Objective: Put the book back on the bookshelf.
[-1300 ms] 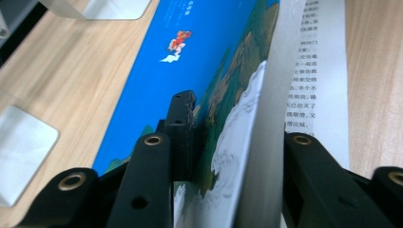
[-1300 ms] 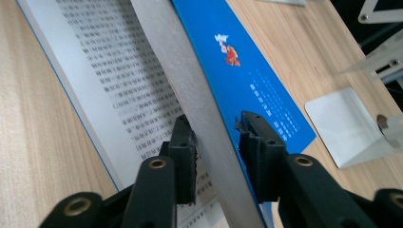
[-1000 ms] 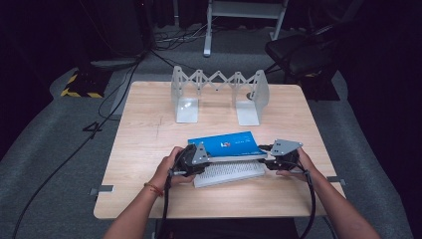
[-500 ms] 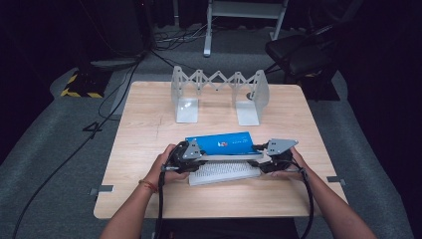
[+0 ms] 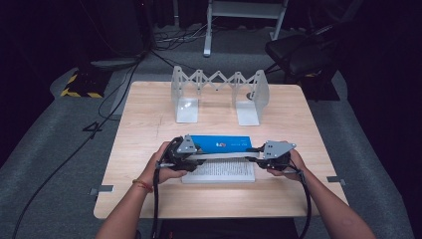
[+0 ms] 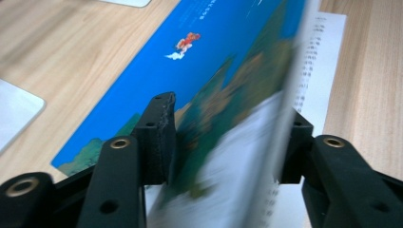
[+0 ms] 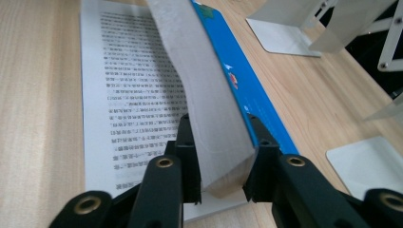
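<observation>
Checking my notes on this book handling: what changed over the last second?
The right tongs have just closed on the thick block of pages, lifted on edge over the open book. The left tongs have just been opening around the blue cover. The book and the bookend rack kept their places on the table.

A pale wooden worktop is standing on grey carpeted floor. Near the worktop's far edge, a white metal expanding bookend rack is sitting with its two upright end plates well apart and a zigzag lattice running between them. Black cables are trailing over the floor beyond the far left corner, near a yellow-and-black striped strip. A black chair is standing beyond the far right corner.
</observation>
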{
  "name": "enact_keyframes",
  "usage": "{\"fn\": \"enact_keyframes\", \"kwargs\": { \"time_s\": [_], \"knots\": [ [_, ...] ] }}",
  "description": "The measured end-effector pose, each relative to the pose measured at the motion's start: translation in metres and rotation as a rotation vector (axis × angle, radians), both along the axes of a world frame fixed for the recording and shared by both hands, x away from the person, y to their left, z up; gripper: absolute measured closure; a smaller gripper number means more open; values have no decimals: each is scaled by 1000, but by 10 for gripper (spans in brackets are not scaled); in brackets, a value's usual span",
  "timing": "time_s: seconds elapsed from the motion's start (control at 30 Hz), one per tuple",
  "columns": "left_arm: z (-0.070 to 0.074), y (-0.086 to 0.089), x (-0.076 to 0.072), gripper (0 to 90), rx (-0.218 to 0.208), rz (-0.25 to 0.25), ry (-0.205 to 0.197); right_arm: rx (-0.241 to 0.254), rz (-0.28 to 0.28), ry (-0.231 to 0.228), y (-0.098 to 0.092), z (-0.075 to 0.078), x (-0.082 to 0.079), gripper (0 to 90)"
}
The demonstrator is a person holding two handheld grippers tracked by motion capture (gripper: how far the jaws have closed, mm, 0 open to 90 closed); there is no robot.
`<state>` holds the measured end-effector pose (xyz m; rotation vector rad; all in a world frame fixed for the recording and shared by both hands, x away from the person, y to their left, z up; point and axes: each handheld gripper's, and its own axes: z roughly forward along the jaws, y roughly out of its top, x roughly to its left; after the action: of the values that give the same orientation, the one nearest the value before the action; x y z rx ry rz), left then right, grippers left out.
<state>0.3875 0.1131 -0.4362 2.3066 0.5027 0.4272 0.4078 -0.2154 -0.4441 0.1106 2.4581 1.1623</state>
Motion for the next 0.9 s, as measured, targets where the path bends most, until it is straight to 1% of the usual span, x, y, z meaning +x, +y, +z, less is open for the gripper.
{"fn": "enact_keyframes", "kwargs": {
  "time_s": [0.03,0.07,0.1,0.13,0.17,0.2,0.23,0.27,0.3,0.33,0.4,0.43,0.5,0.53,0.6,0.63,0.67,0.7,0.77,0.8,0.83,0.87,0.9],
  "knots": [
    [3,-5,-4,419,30,5,-23,-4,0,-3,1,2,-2,736],
    [3,-5,-4,398,30,5,-23,-10,-7,-9,3,3,-3,736],
    [9,-15,-12,385,45,43,-49,-18,-9,-11,4,3,-4,736],
    [11,-17,-13,365,33,47,-48,-21,-12,-8,5,3,-5,736],
    [11,-17,-13,373,33,47,-48,-21,-17,-7,5,4,-6,736],
    [14,-19,-14,373,-6,39,-37,-21,-17,-7,5,4,-6,736],
    [18,-23,-16,381,-4,44,-60,-36,-14,-14,9,6,-8,744],
    [22,-30,-16,381,-13,32,-66,-35,-14,-14,9,7,-9,748],
    [24,-34,-17,379,-14,27,-65,-34,-14,-13,11,9,-10,751],
    [24,-34,-17,371,-14,27,-65,-34,-14,-13,11,9,-10,751],
    [24,-48,-19,361,20,7,-72,-36,-13,-13,14,15,-11,759],
    [22,-57,-20,352,56,22,-92,-45,-8,-17,16,17,-12,764],
    [20,-64,-19,329,62,19,-87,-58,-7,-10,20,20,-13,766],
    [19,-68,-18,321,62,32,-87,-61,-7,-8,21,20,-13,766],
    [17,-70,-14,320,56,56,-76,-67,-9,-2,23,22,-13,767],
    [17,-70,-13,322,56,65,-85,-70,-10,2,24,22,-13,767],
    [17,-70,-12,353,56,78,-97,-72,-11,5,24,23,-12,766],
    [17,-70,-12,384,56,78,-97,-72,-11,5,24,23,-12,766],
    [17,-69,-11,400,72,78,-106,-77,-13,15,26,25,-11,768],
    [16,-67,-11,415,72,97,-118,-81,-13,14,27,26,-11,768],
    [16,-65,-10,430,64,96,-110,-85,-13,15,29,26,-11,768],
    [15,-63,-10,445,60,83,-109,-88,-15,18,30,26,-11,768],
    [15,-63,-10,480,60,83,-109,-88,-15,18,30,26,-11,768]
  ]
}}
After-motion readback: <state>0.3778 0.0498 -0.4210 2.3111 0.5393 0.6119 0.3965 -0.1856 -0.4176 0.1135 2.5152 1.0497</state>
